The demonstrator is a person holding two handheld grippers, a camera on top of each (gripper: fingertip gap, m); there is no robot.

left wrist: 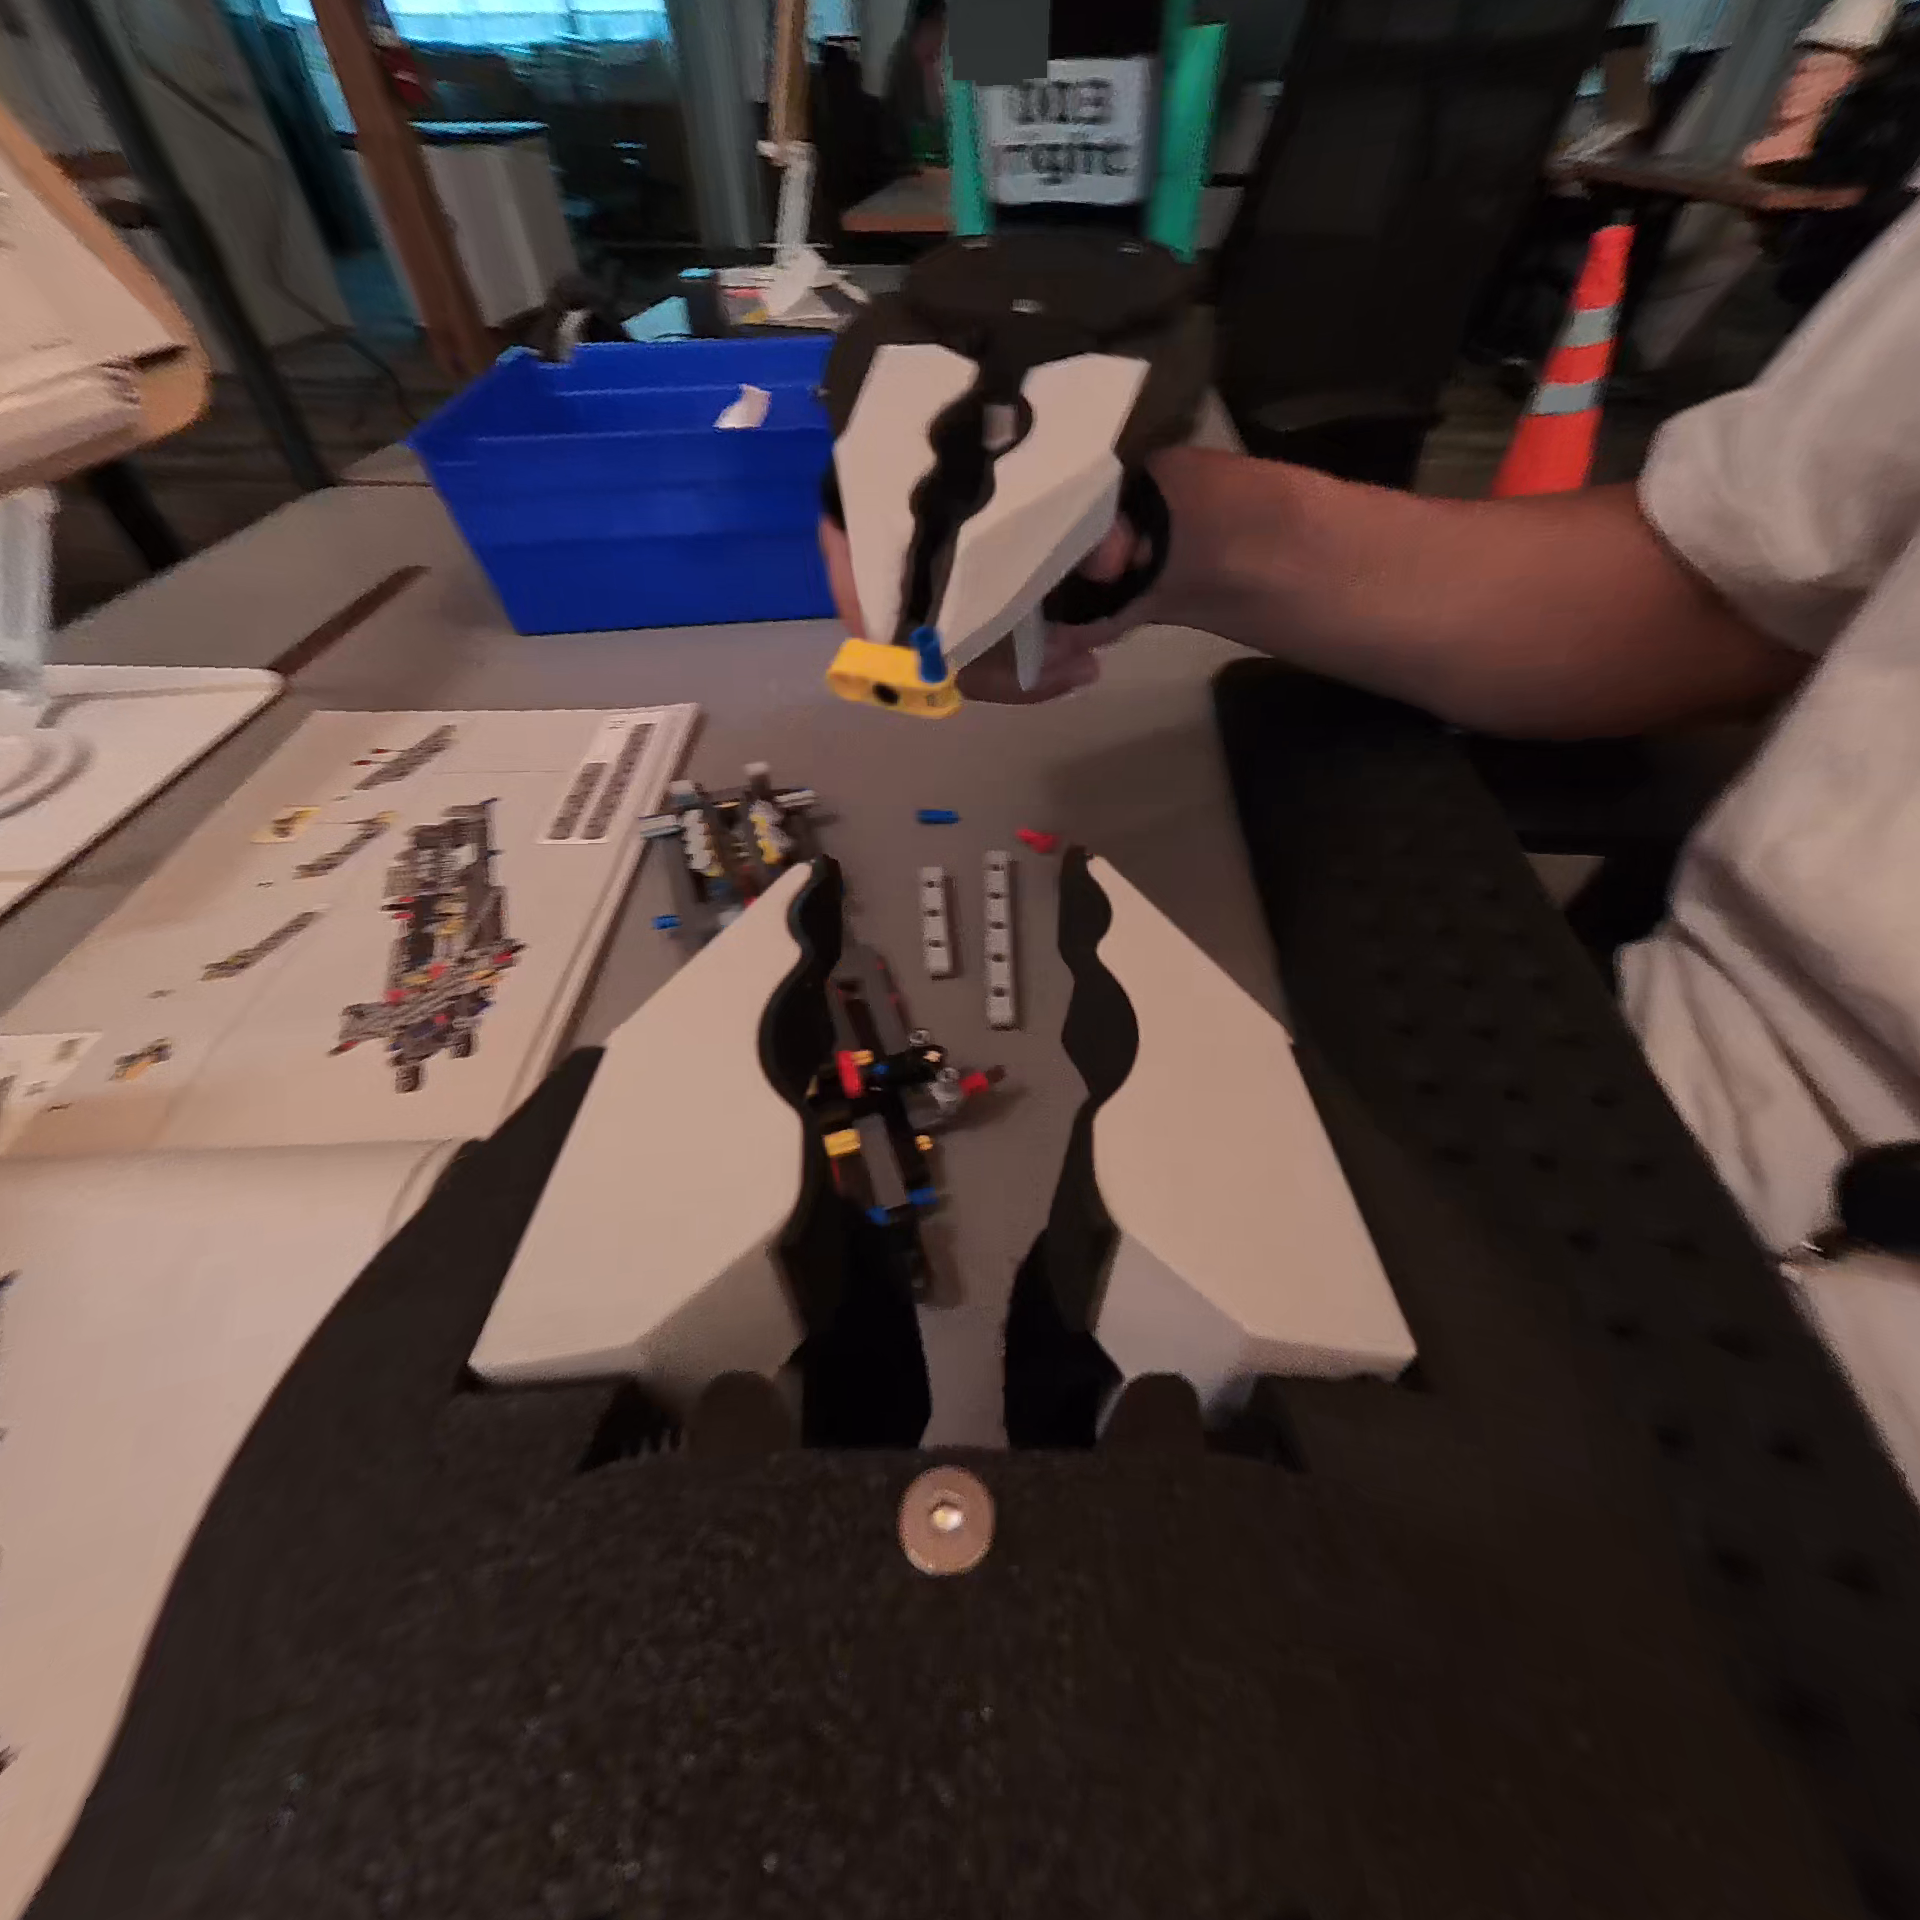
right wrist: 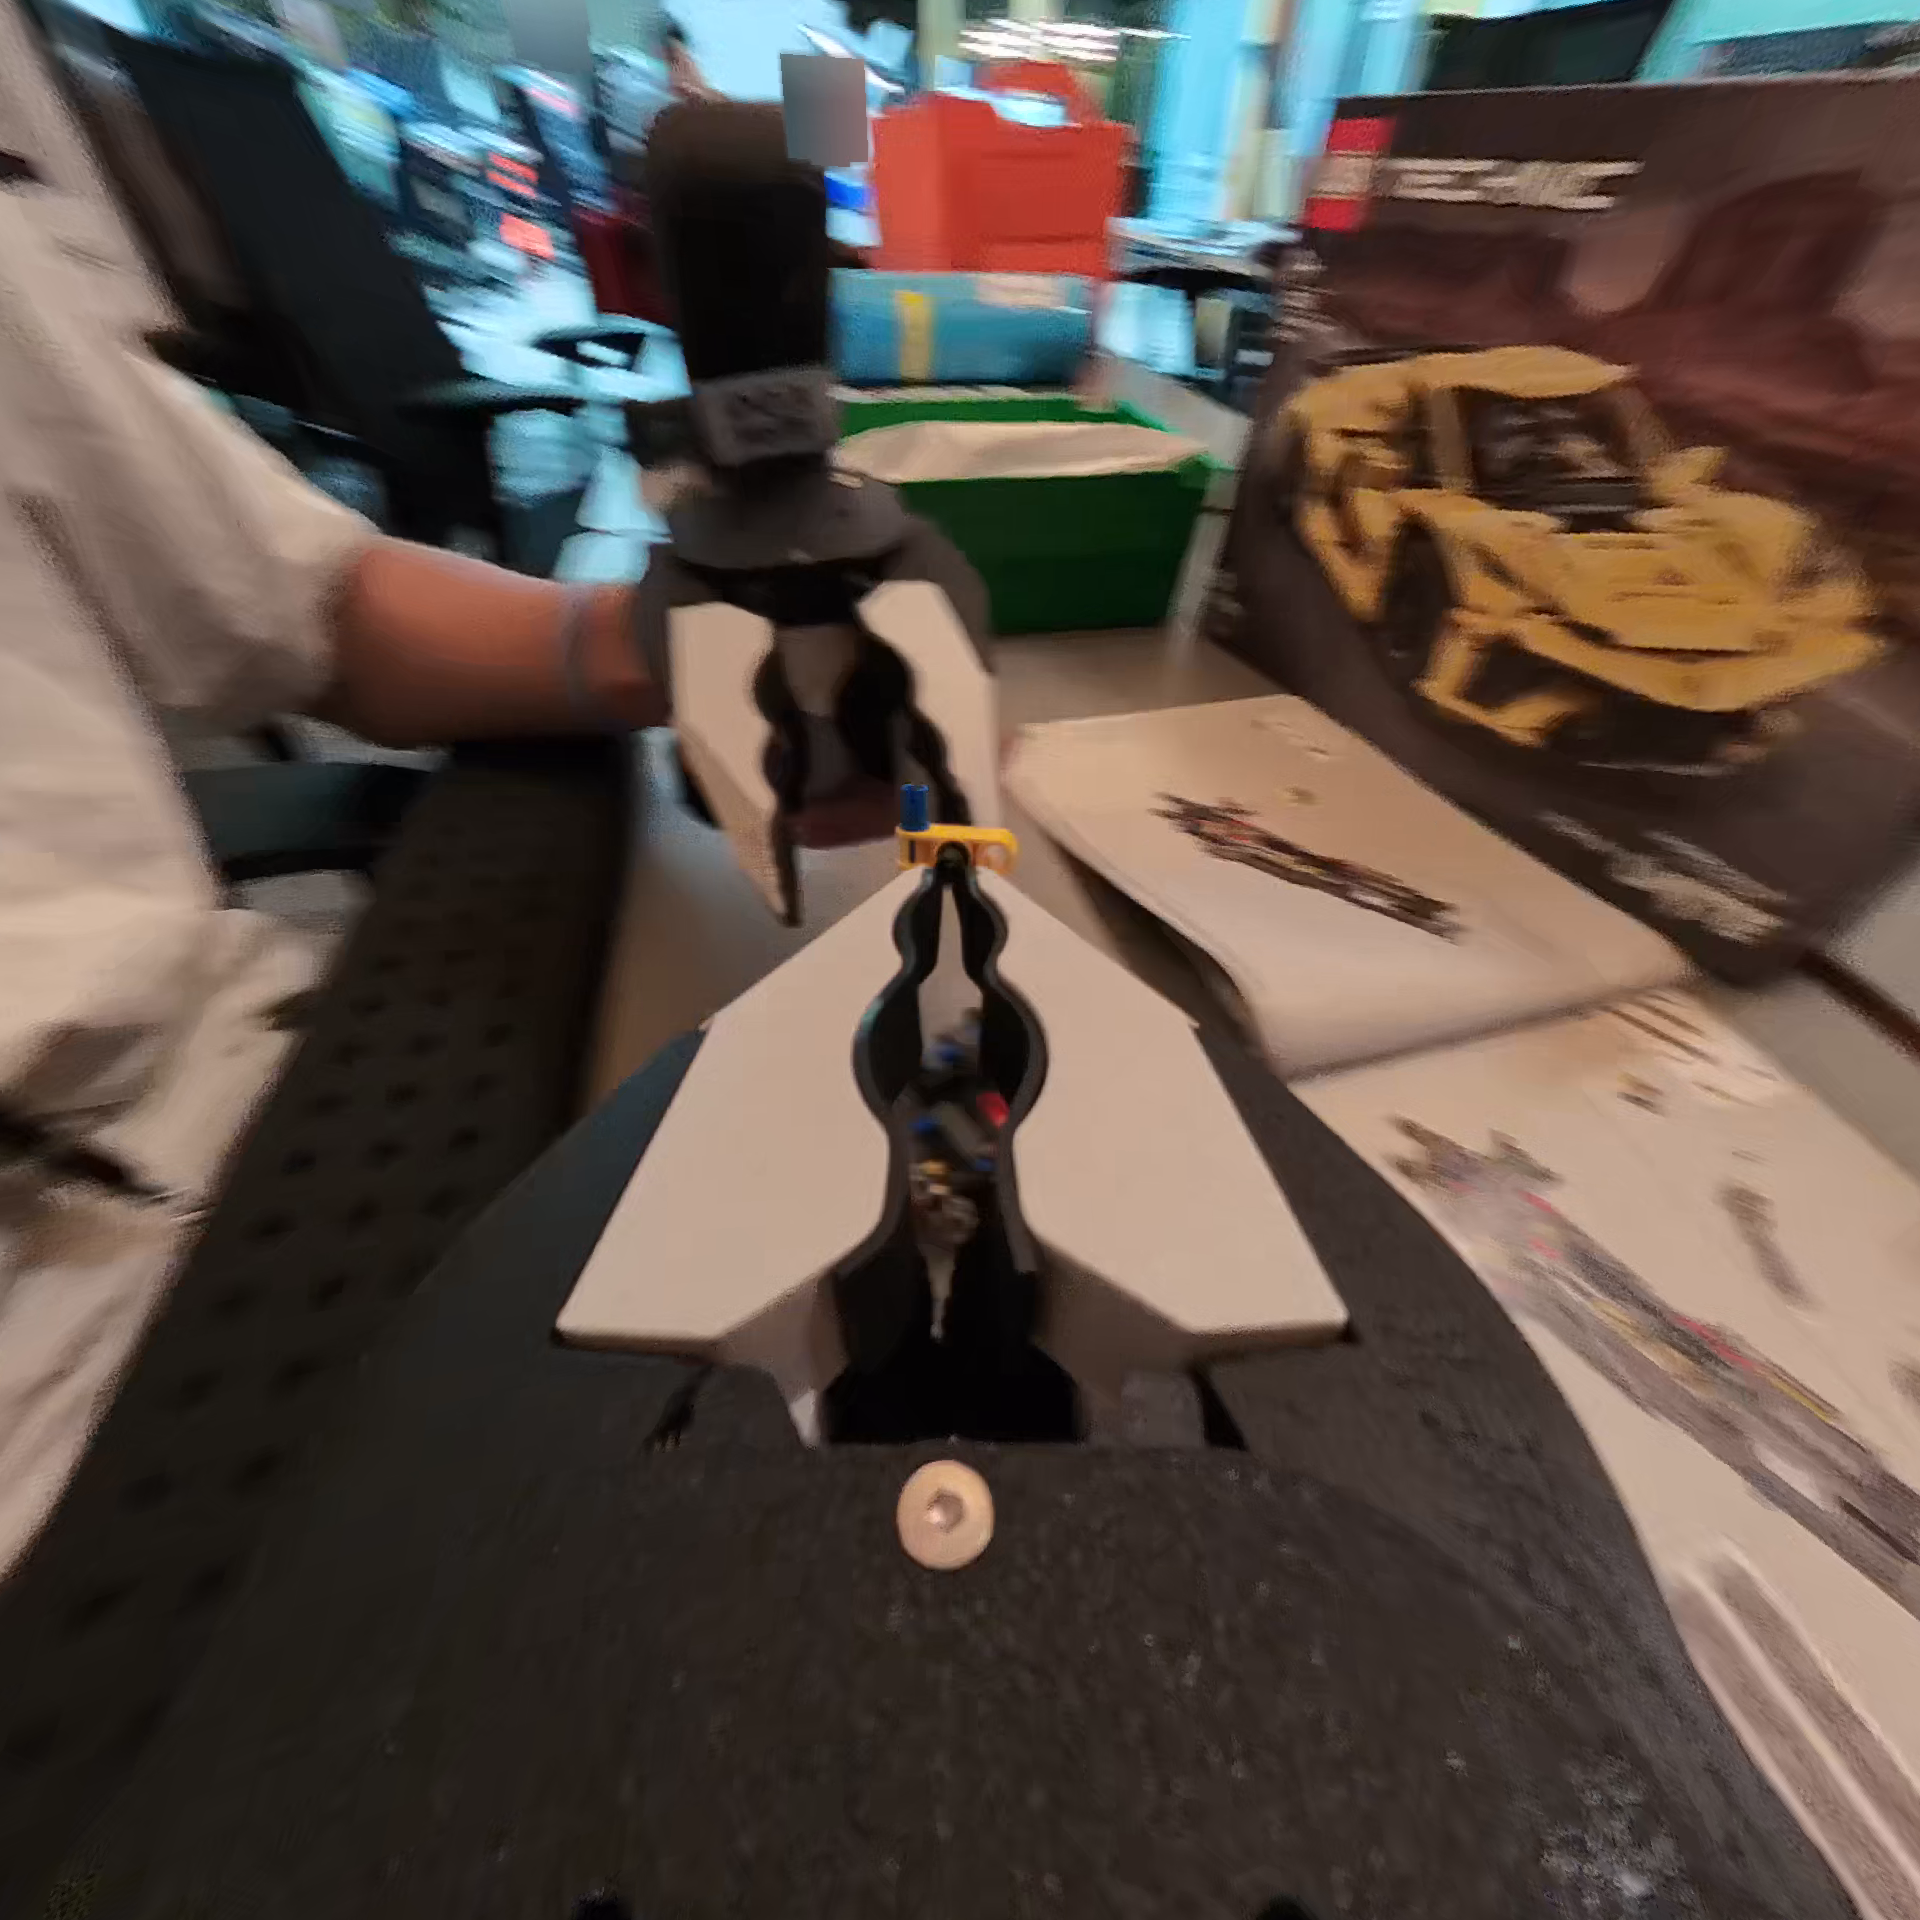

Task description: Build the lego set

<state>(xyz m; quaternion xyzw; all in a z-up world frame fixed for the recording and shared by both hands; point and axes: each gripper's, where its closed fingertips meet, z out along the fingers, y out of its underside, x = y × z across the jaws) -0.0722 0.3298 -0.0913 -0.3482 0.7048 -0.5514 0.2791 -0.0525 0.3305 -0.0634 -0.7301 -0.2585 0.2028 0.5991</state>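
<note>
Left gripper (left wrist: pixel 951 883), jaws spread and empty, hovers above the black chassis subassembly (left wrist: pixel 883 1122). At 12 o'clock, right gripper (left wrist: pixel 914 639) clamps the yellow pin connector (left wrist: pixel 894 681) aloft, presumably for fitting.

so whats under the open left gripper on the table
Between the left gripper's fingers lies a black lego assembly with red, blue and yellow bits, plus two grey beams. Its near end is hidden behind the gripper body.

Even indoor light, cool daylight glow at 12 o'clock; soft shadows, no glare. Wide-angle bending at edges. Background, right-view periphery motion-blurred.
</note>
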